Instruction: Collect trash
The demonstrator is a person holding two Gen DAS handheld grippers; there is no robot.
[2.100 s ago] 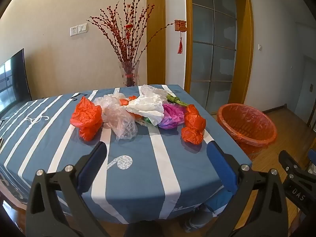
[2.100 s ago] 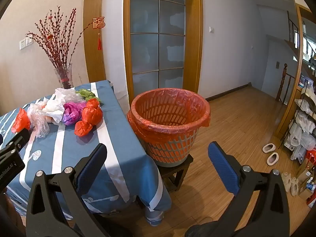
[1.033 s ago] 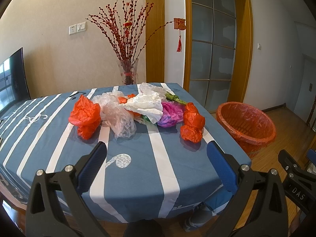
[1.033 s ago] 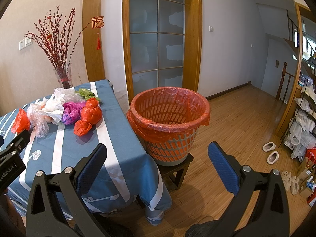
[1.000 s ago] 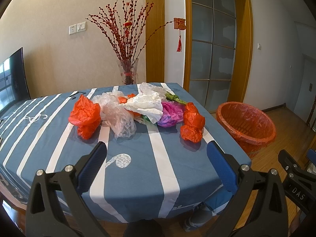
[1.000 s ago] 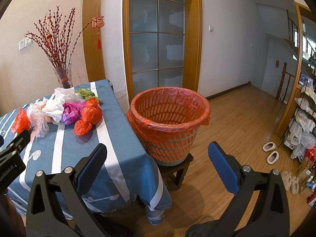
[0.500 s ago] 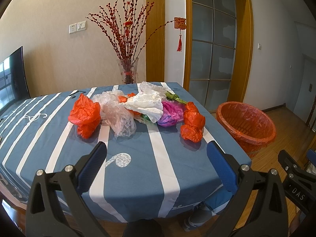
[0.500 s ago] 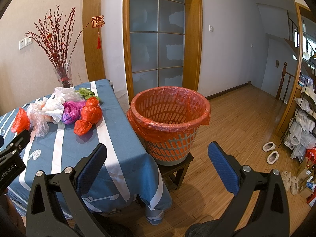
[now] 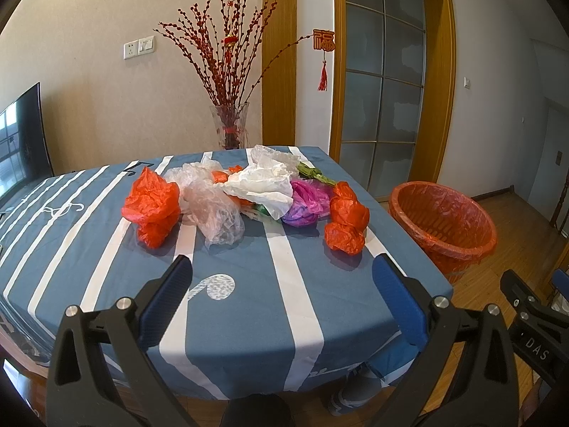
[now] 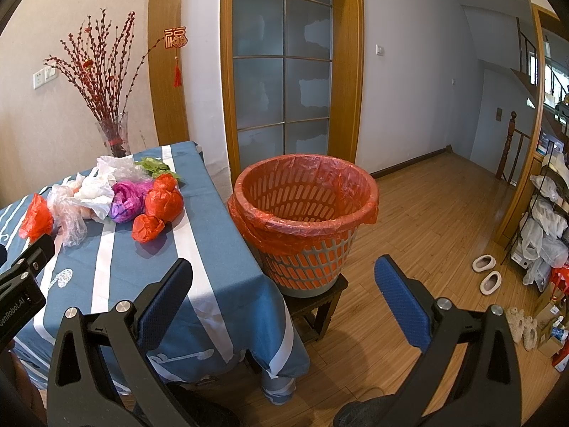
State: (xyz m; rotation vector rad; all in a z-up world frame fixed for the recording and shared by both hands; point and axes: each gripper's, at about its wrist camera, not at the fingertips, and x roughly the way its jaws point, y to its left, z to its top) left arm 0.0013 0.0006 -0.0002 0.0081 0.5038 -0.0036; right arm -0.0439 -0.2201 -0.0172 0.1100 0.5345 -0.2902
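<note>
Two hand-held grippers, left (image 9: 281, 274) and right (image 10: 282, 275), gape empty; crumpled plastic bags (image 9: 249, 195) heaped on table (image 9: 249, 302)

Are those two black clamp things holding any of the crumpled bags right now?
No. The left gripper and the right gripper are both open and empty; the bags lie untouched on the table.

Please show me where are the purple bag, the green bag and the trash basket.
purple bag (image 9: 306, 201): left wrist view, on its crumpled middle.
green bag (image 10: 154, 166): right wrist view, on its top.
trash basket (image 10: 309, 259): right wrist view, on its slotted wall.
</note>
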